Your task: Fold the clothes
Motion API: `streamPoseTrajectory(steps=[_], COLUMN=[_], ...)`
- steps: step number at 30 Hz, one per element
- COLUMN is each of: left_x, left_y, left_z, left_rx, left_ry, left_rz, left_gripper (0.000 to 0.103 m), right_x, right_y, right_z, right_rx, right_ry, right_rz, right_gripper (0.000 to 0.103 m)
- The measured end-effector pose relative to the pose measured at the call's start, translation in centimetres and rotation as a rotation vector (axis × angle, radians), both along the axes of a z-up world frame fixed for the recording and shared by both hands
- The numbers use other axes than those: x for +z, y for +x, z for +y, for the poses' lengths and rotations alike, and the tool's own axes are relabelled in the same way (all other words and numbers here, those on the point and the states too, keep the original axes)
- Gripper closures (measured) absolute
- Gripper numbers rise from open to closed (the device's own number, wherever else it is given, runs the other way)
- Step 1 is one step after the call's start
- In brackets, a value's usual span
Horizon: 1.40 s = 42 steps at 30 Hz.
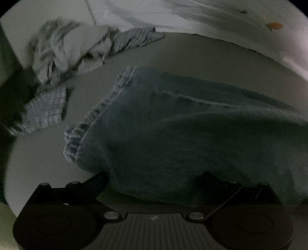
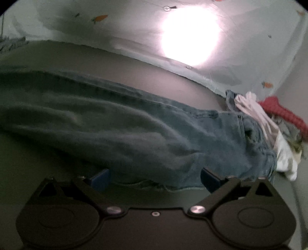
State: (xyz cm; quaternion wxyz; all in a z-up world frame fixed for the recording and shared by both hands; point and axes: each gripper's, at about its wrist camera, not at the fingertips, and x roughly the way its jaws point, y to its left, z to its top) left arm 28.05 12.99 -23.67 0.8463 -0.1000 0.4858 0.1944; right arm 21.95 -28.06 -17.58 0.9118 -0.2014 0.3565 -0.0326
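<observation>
A pair of blue jeans [image 1: 182, 125] lies flat on the grey surface [image 1: 192, 50]. Its frayed hem [image 1: 92, 123] points to the left in the left wrist view. My left gripper [image 1: 154, 178] hangs over the leg, open, with its dark fingers [image 1: 100, 178] wide apart and denim lying between them, unpressed. In the right wrist view the jeans [image 2: 115, 123] run across to the waistband [image 2: 256, 138] at the right. My right gripper [image 2: 156, 177] stands open at the near edge of the denim, and its blue pads [image 2: 102, 178] are spread wide.
A crumpled pile of checked and striped clothes [image 1: 63, 53] lies at the far left, with a checked cloth [image 1: 46, 111] nearer. A white garment [image 2: 254, 113] and a red knitted piece [image 2: 284, 113] are heaped by the waistband. A pale sheet with orange prints [image 2: 100, 18] borders the far side, with a bright glare [image 2: 190, 36].
</observation>
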Motion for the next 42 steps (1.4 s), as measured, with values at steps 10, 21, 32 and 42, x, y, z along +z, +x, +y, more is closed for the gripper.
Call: streamPoseTrajectory(steps=[10,21,32,42], left_x=[0.0,-0.2,-0.2,-0.2], left_y=[0.1,0.1,0.2,-0.1], left_z=[0.6,0.5,0.7,0.6], left_rx=[-0.029,-0.021,-0.022,-0.02], left_ry=[-0.056,-0.051,-0.056,-0.053], left_rz=[0.007,-0.004,0.004,-0.008], left_gripper=[0.0,0.0,0.0,0.0], right_x=[1.9,-3.6,-2.4,1.2], right_y=[3.0,4.4,-0.5,-1.5], right_z=[3.2,3.8,-0.2,-1.6], right_rx=[0.043,-0.035,-0.207,-0.185], right_ry=[-0.002,-0.392,-0.226,0.15], right_rz=[-0.182,-0.086,-0.061,-0.01], right_gripper=[0.002,0.001,0.0,0.0])
